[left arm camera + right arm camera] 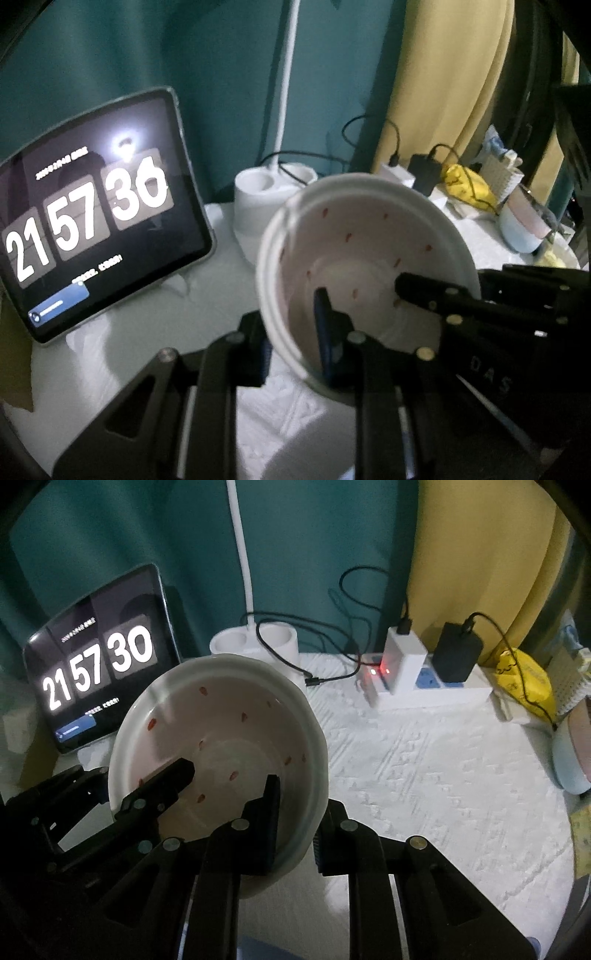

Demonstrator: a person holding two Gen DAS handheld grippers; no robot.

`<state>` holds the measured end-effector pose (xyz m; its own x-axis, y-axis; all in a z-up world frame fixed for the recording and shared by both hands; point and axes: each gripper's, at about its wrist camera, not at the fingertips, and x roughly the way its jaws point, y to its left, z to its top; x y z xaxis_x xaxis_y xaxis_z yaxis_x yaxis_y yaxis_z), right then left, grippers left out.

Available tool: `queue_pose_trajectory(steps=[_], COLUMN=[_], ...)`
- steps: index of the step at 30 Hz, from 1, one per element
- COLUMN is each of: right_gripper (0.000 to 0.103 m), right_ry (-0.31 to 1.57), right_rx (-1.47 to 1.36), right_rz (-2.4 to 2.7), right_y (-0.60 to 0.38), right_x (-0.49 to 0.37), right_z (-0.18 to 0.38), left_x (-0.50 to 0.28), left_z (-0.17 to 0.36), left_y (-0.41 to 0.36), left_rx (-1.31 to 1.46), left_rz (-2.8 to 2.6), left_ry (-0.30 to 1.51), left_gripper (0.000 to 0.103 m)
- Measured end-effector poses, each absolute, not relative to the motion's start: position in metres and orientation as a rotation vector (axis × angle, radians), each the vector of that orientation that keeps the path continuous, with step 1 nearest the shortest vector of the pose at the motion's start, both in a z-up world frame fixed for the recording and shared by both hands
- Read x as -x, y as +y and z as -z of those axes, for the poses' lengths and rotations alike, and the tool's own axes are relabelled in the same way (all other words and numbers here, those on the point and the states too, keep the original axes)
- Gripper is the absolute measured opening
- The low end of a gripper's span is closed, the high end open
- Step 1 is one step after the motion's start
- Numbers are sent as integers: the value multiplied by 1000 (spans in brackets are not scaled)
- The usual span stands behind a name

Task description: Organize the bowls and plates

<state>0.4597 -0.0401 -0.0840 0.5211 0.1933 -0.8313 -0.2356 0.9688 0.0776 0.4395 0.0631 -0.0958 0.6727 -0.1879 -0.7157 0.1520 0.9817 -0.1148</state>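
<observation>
A white bowl [369, 240] with small red specks and a pale rim hangs tilted above the white tablecloth, held from two sides. My left gripper [291, 343] is shut on its near rim, one finger inside the bowl and one outside. In the left wrist view the right gripper's finger [410, 288] reaches into the bowl from the right. In the right wrist view the same bowl [229, 720] sits left of centre, and my right gripper [299, 830] is shut on its right rim. The left gripper's finger [177, 775] lies inside the bowl at the left.
A tablet [103, 657] showing a clock leans at the back left. Behind the bowl stands a white lamp base [255, 638]. A power strip [424, 686] with plugs and cables lies at the back right, next to a yellow bag [528, 679]. A pale blue bowl [569, 764] sits at the right edge.
</observation>
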Motion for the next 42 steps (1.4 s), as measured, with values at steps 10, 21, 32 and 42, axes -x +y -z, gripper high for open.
queue_pose_trajectory(steps=[10, 21, 32, 42], right_gripper=[17, 17, 17, 17], right_ry=[934, 895, 866, 854], right_rx=[40, 21, -1, -18], right_rz=[-254, -257, -247, -224], right_y=[-54, -76, -109, -139], right_x=[-425, -390, -360, -339], right_z=[55, 33, 19, 14], left_x=[-411, -376, -349, -331], left_z=[67, 42, 25, 20], left_y=[50, 30, 1, -31], left_rx=[35, 23, 5, -13], left_rz=[203, 213, 239, 271], left_ry=[764, 727, 708, 708], left_gripper=[20, 21, 20, 20])
